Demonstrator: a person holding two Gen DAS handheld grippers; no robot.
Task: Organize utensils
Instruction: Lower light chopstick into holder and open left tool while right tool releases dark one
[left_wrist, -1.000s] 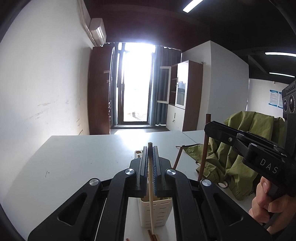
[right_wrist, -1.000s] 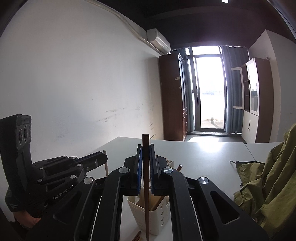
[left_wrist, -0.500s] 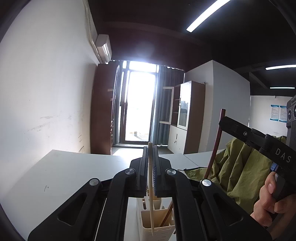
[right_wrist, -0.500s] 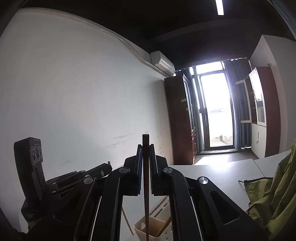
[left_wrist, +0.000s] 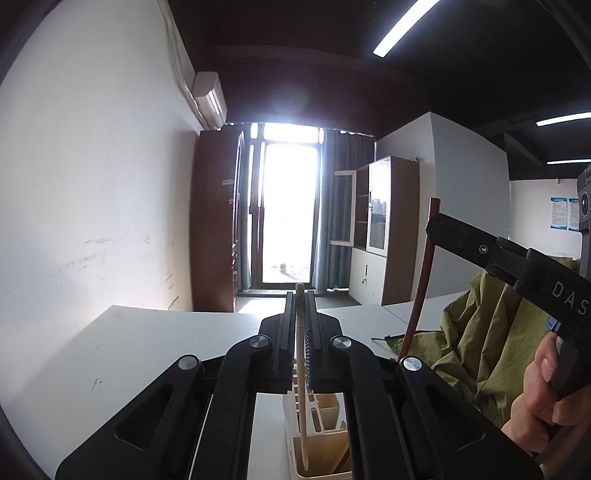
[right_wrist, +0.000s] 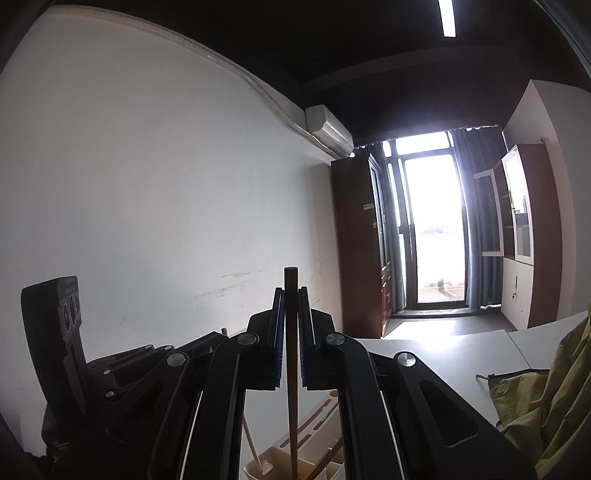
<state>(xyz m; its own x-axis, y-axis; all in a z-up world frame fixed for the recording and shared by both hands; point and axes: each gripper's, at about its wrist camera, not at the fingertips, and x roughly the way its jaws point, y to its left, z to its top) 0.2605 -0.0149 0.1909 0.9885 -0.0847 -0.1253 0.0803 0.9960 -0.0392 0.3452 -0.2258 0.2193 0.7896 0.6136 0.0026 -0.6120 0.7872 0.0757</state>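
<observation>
My left gripper (left_wrist: 300, 297) is shut on a pale wooden chopstick (left_wrist: 302, 384) held upright, its lower end inside the cream slotted utensil holder (left_wrist: 320, 439) on the white table (left_wrist: 110, 362). My right gripper (right_wrist: 291, 291) is shut on a dark brown chopstick (right_wrist: 291, 369), also upright, its lower end over the holder (right_wrist: 280, 463). The right gripper (left_wrist: 517, 262) with the dark chopstick (left_wrist: 423, 280) shows at the right of the left wrist view. The left gripper (right_wrist: 122, 365) shows at lower left in the right wrist view.
An olive green jacket (left_wrist: 491, 332) lies on the table to the right of the holder; it also shows in the right wrist view (right_wrist: 554, 387). More sticks (right_wrist: 325, 458) lean inside the holder. A white wall runs along the table's left side.
Both grippers have tilted upward and moved toward the holder. The pale chopstick's lower end now sits inside the holder. The dark chopstick has come down over the holder.
</observation>
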